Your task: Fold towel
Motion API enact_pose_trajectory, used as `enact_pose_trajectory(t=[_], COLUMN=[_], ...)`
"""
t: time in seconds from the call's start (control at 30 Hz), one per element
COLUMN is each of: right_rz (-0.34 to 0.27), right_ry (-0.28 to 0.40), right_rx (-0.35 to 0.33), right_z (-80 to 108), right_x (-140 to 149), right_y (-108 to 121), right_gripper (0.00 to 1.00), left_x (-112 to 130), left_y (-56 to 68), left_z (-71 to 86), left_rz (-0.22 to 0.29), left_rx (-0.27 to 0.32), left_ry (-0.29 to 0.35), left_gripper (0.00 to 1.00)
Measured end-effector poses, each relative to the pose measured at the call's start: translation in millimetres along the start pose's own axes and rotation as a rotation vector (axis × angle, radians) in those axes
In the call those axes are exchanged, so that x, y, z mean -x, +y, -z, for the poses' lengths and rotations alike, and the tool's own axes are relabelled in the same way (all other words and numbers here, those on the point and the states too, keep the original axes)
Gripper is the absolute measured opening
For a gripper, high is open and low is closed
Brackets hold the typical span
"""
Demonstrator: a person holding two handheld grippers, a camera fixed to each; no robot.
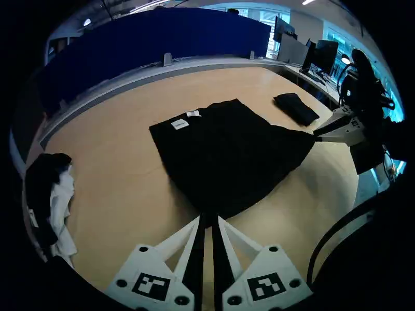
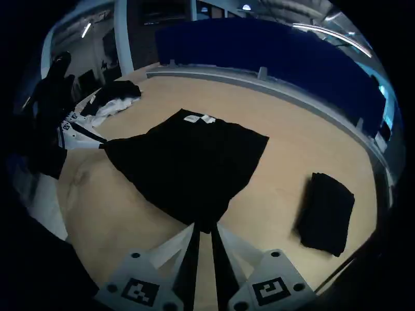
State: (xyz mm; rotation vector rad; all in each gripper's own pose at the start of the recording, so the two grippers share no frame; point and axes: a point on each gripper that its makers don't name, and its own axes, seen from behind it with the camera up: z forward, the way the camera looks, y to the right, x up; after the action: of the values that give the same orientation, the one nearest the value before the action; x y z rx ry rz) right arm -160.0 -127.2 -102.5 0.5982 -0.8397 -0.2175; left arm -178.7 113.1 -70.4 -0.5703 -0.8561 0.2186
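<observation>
Left gripper view: at the left edge of the frame a heap of black and white cloths [image 1: 52, 202] lies on the wooden table [image 1: 119, 176]. At bottom centre the left gripper [image 1: 210, 220] has its fingers pressed together on the near corner of the black towel [image 1: 228, 150]. The towel spreads over the middle of the table, with white labels [image 1: 180, 124] near its far edge. At right the right gripper [image 1: 317, 136] pinches another corner, drawn out to a point. A folded black towel [image 1: 295, 108] lies apart in the upper right.

Right gripper view: the left gripper stands at the left edge, the right gripper's fingers clamp the towel's near corner at bottom centre, and a blue partition [image 2: 270, 46] runs along the top.
</observation>
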Motion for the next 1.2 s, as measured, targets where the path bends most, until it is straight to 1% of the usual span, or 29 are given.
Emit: enact_pose_trajectory(t=[0.2, 0.3, 0.37, 0.5, 0.6, 0.8, 0.93, 1.0, 1.03, 1.07, 1.1, 1.17, 1.2], right_rz=[-0.020, -0.028, -0.032, -0.032, -0.032, -0.019, -0.013, -0.012, -0.010, -0.009, -0.007, 0.000, 0.004], right_ry=[0.018, 0.027, 0.028, 0.022, 0.023, 0.033, 0.032, 0.032, 0.031, 0.030, 0.028, 0.021, 0.019], right_rx=[0.003, 0.004, 0.010, 0.014, 0.006, 0.027, 0.031, 0.030, 0.029, 0.027, 0.026, 0.025, 0.024], right_z=[16.5, 25.3, 28.1, 25.2, 21.7, 16.6, 13.7, 12.7, 12.2, 11.6, 11.0, 8.9, 8.0], right_x=[-9.0, -12.5, -12.0, -4.9, -3.8, -5.6, -3.8, -2.6, -1.3, 0.1, 1.6, 6.1, 7.9], right_y=[-2.6, -3.5, -3.0, -3.9, -8.5, -7.0, -6.1, -6.1, -6.5, -6.9, -7.4, -8.9, -9.6], right_gripper=[0.15, 0.15, 0.15, 0.15, 0.15, 0.15, 0.17, 0.24, 0.34, 0.52, 0.60, 0.66, 0.67], left_x=[-8.1, -9.9, -8.9, -2.8, -0.6, -4.6, -7.0, -7.5, -7.2, -6.9, -6.7, -6.0, -5.8], left_y=[3.8, 6.8, 8.3, 9.9, 11.9, 16.5, 17.3, 17.7, 17.6, 17.4, 17.2, 16.4, 16.1], left_z=[19.8, 27.4, 29.8, 28.5, 25.3, 23.6, 22.7, 22.1, 21.7, 21.2, 20.9, 20.7, 20.7], left_rz=[0.032, 0.047, 0.056, 0.054, 0.041, 0.031, 0.028, 0.026, 0.024, 0.022, 0.021, 0.018, 0.018], left_rx=[-0.005, -0.005, -0.004, -0.008, -0.009, -0.003, -0.002, 0.000, -0.001, -0.002, -0.002, -0.004, -0.005], left_ry=[0.015, 0.020, 0.020, 0.012, 0.004, 0.008, 0.009, 0.009, 0.008, 0.007, 0.006, 0.006, 0.006], left_gripper=[0.09, 0.09, 0.09, 0.09, 0.09, 0.09, 0.09, 0.09, 0.09, 0.09, 0.09, 0.09, 0.09])
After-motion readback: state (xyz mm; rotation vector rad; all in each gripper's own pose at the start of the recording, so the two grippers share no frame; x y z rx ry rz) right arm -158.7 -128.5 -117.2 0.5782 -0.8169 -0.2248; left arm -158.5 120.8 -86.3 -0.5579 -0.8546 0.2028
